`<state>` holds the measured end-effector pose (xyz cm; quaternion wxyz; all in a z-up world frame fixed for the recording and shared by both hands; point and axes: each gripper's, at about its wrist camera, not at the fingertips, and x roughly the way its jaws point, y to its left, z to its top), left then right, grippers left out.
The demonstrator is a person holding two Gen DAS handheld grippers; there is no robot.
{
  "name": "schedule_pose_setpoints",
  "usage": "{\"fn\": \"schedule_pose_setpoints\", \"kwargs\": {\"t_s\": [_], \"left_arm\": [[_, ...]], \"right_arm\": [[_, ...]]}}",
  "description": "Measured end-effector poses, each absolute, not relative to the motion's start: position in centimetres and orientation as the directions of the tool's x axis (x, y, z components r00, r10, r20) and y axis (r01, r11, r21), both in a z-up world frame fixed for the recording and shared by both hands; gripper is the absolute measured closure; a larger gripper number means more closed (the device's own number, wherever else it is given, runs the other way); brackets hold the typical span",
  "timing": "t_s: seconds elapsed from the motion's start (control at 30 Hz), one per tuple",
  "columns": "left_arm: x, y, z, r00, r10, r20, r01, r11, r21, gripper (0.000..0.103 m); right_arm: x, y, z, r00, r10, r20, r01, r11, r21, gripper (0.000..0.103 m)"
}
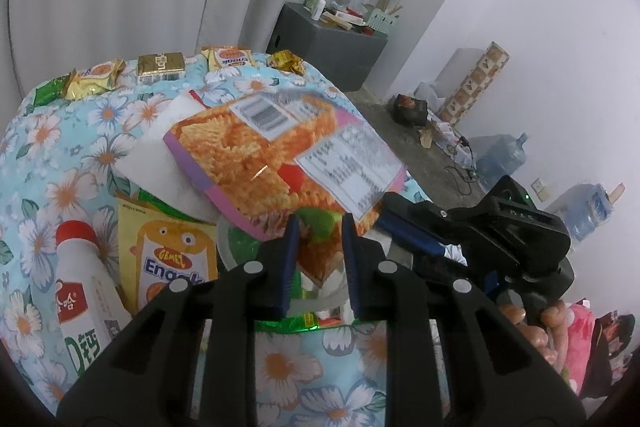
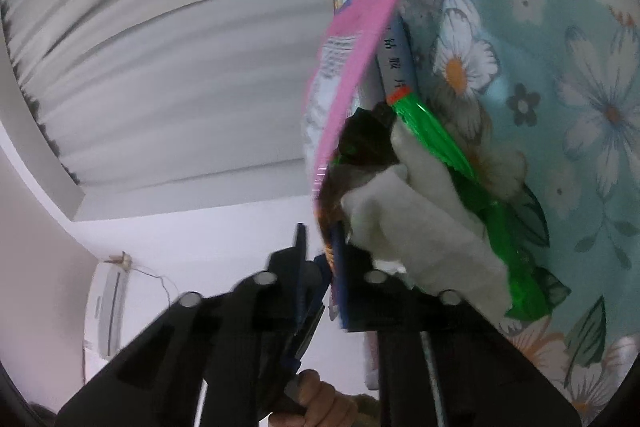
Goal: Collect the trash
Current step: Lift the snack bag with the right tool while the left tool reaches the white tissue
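Note:
A large pink-edged snack bag (image 1: 280,151) printed with orange crisps lies on a pile of trash on the flowered cloth (image 1: 52,147). Under it are white tissue (image 1: 160,163), green wrappers (image 1: 240,243) and a clear container rim (image 1: 316,305). My left gripper (image 1: 320,231) is open, its blue pads on either side of the bag's near edge. My right gripper (image 1: 404,223) comes in from the right. In the right wrist view my right gripper (image 2: 320,251) has the pink bag's edge (image 2: 352,67) between its fingers, a small gap showing, with tissue (image 2: 420,219) and a green wrapper (image 2: 464,163) beside it.
A white red-capped bottle (image 1: 84,279) and a yellow Enaak packet (image 1: 168,251) lie at the left. Several small snack packets (image 1: 160,67) line the cloth's far edge. A grey box (image 1: 324,39) with clutter, water jugs (image 1: 500,159) and cables stand on the floor beyond.

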<state>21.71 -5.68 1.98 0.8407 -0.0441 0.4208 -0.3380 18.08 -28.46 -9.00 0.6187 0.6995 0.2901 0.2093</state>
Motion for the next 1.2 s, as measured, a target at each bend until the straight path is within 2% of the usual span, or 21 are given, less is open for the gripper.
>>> {"fn": "schedule_pose_setpoints", "kwargs": {"t_s": [0.13, 0.37, 0.57, 0.67, 0.8, 0.9, 1.03, 1.2], "left_arm": [[20.1, -4.3, 3.7, 0.471, -0.637, -0.610, 0.550, 0.753, -0.361, 0.084], [16.5, -2.2, 7.2, 0.564, -0.630, -0.534, 0.581, 0.762, -0.286, 0.084], [13.7, -0.9, 9.4, 0.584, -0.644, -0.495, 0.595, 0.754, -0.278, 0.084], [12.3, -1.2, 9.6, 0.566, -0.662, -0.492, 0.619, 0.735, -0.276, 0.084], [10.4, -2.9, 8.2, 0.497, -0.690, -0.526, 0.663, 0.693, -0.283, 0.084], [9.4, -4.7, 5.2, 0.419, -0.684, -0.596, 0.681, 0.672, -0.292, 0.084], [9.0, -7.0, -0.1, 0.295, -0.656, -0.695, 0.663, 0.664, -0.345, 0.084], [9.4, -7.9, -3.8, 0.245, -0.613, -0.751, 0.627, 0.691, -0.359, 0.084]], "right_arm": [[18.4, -28.4, -7.6, 0.744, 0.668, -0.021, 0.080, -0.058, 0.995, 0.098], [16.8, -29.6, -4.1, 0.732, 0.678, 0.067, -0.060, -0.035, 0.998, 0.099], [12.5, -31.0, -1.9, 0.695, 0.714, 0.087, -0.130, 0.006, 0.992, 0.099], [10.1, -31.2, -1.9, 0.627, 0.775, 0.084, -0.154, 0.018, 0.988, 0.099], [6.1, -30.8, -2.8, 0.556, 0.831, 0.036, -0.168, 0.070, 0.983, 0.099], [4.2, -30.6, -4.5, 0.533, 0.846, -0.018, -0.131, 0.103, 0.986, 0.098], [2.1, -31.3, -7.9, 0.572, 0.801, -0.175, 0.013, 0.205, 0.979, 0.094], [1.4, -32.9, -11.2, 0.648, 0.733, -0.209, 0.117, 0.176, 0.977, 0.086]]}}
